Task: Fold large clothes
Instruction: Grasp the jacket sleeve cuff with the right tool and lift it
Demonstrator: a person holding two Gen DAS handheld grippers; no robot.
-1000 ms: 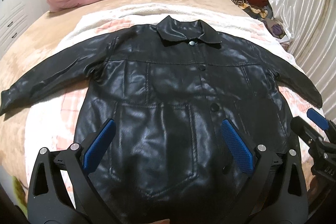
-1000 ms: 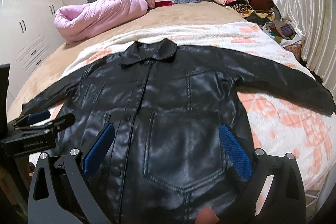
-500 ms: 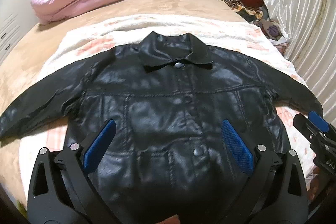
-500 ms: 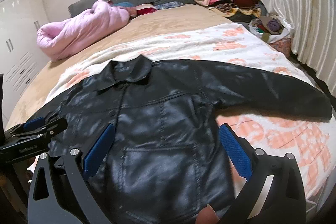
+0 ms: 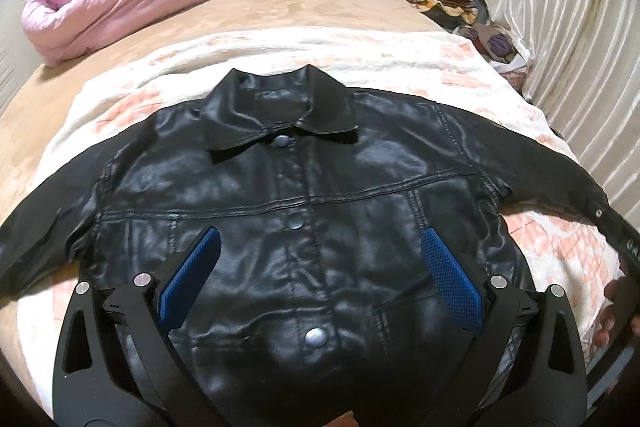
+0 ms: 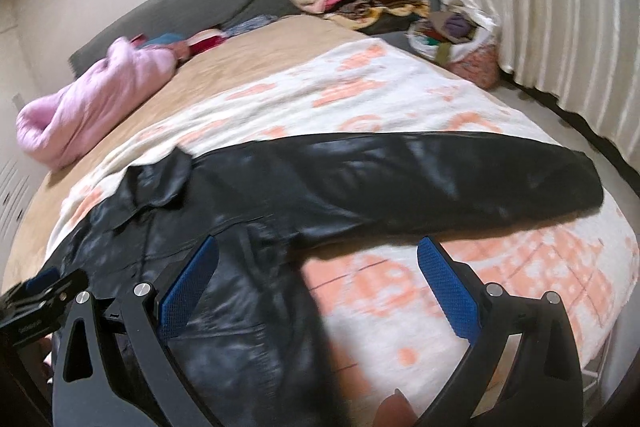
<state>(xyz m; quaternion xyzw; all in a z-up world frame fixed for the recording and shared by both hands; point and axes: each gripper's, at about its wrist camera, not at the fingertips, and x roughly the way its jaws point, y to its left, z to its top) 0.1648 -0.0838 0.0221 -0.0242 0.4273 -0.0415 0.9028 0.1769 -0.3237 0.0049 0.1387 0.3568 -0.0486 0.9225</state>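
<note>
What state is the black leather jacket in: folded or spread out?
Spread out. The jacket lies flat and buttoned on the blanket, both sleeves extended sideways.

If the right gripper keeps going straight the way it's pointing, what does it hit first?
Probably the right sleeve of the black leather jacket, stretched across the white and orange patterned blanket just ahead of the open right gripper. Depth is unclear, so it might meet the blanket first.

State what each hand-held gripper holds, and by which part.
Nothing: the left hand-held gripper and right hand-held gripper are both open above the black jacket.
</note>
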